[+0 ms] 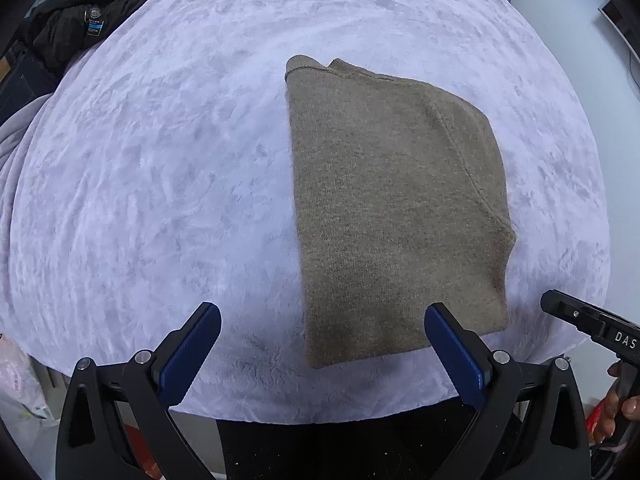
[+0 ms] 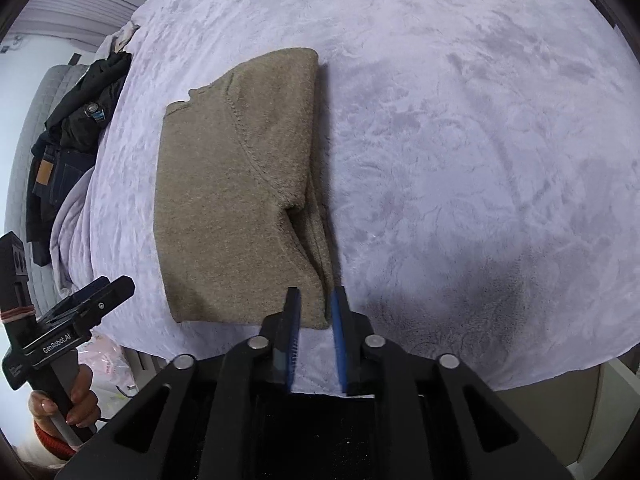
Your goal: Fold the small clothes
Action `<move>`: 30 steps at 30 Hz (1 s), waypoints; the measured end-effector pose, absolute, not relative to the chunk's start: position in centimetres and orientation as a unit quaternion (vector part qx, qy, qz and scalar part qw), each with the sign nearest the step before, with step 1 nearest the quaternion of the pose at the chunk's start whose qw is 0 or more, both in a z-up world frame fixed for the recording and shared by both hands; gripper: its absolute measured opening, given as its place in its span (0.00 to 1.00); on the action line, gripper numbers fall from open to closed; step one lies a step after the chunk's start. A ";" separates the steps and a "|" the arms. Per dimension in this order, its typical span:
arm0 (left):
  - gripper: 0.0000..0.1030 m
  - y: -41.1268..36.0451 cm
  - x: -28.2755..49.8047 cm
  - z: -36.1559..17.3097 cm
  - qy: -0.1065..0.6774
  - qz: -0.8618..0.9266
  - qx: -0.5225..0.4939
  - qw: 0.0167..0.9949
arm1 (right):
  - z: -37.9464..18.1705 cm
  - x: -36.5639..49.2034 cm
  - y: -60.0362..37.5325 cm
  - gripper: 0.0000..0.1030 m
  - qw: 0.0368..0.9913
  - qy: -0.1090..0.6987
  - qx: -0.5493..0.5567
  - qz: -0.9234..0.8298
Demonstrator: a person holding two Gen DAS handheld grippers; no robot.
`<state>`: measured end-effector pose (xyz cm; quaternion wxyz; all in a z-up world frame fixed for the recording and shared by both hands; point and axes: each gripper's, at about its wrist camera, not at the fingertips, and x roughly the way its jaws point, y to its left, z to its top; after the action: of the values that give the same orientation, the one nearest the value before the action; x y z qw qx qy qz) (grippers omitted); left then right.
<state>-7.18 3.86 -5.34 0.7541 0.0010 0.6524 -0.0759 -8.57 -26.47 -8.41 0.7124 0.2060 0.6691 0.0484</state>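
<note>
1. Soft, even daylight, nothing dim, no glare.
2. Sweater (image 2: 236,184) drops a thin shadow along its right edge; darker patch on blanket (image 2: 500,288).
3. Heavy fisheye bulge, black vignette corners, both views sharp.

sweater (image 1: 396,208) | brown-grey knit | folded into a flat rectangle, neckline at far end | laid on lilac fleece blanket (image 1: 160,180), near its front edge

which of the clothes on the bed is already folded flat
The tan sweater, a neat rectangle in the middle of the lilac blanket. The black jacket and dark jeans lie bunched in a heap at the bed's edge.
</note>
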 end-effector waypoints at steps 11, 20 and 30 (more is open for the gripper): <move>0.99 3.7 -7.1 -3.8 0.649 -0.078 0.005 0.757 | -4.5 -6.5 -22.8 0.84 0.746 0.644 0.160 0.059; 0.99 4.0 -6.8 -3.1 0.648 -0.061 0.013 0.759 | -2.0 -5.2 -20.9 1.00 0.771 0.626 0.104 0.046; 0.99 4.0 -6.5 -2.1 0.636 -0.051 0.023 0.769 | -1.6 -4.6 -19.9 1.00 0.761 0.644 0.083 0.021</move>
<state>-6.53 4.01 -2.07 0.7695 0.0227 0.6362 -0.0513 -4.60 -19.91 -1.61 0.7605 0.0834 0.6436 0.0210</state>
